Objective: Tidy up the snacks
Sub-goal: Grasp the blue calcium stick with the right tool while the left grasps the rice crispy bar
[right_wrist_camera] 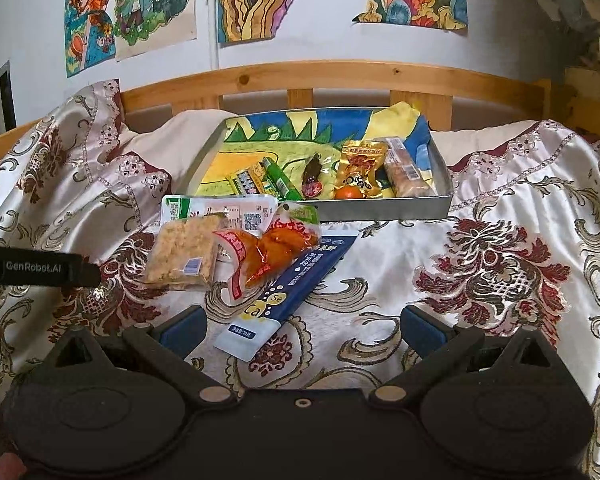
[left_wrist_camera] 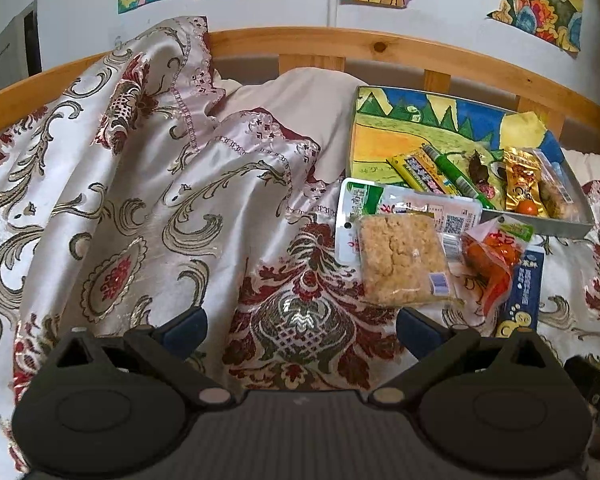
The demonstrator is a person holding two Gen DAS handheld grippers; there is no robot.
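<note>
A grey tray (right_wrist_camera: 384,207) lined with a colourful drawing sits on the bed and holds several snacks, among them a gold packet (right_wrist_camera: 358,170) and a green stick (right_wrist_camera: 280,182). In front of it lie loose snacks: a rice cracker pack (right_wrist_camera: 180,258), an orange pouch (right_wrist_camera: 266,250), a blue sachet (right_wrist_camera: 296,288) and a white-green pack (right_wrist_camera: 216,210). My left gripper (left_wrist_camera: 302,330) is open, just left of the cracker pack (left_wrist_camera: 402,262). My right gripper (right_wrist_camera: 302,330) is open and empty, just right of the sachet's near end. The tray also shows in the left wrist view (left_wrist_camera: 540,224).
A patterned satin bedspread (left_wrist_camera: 140,200) covers the bed, bunched up high on the left. A wooden headboard rail (right_wrist_camera: 340,76) runs behind the tray. Drawings hang on the wall (right_wrist_camera: 244,0). The left gripper's body (right_wrist_camera: 40,268) shows at the left edge of the right wrist view.
</note>
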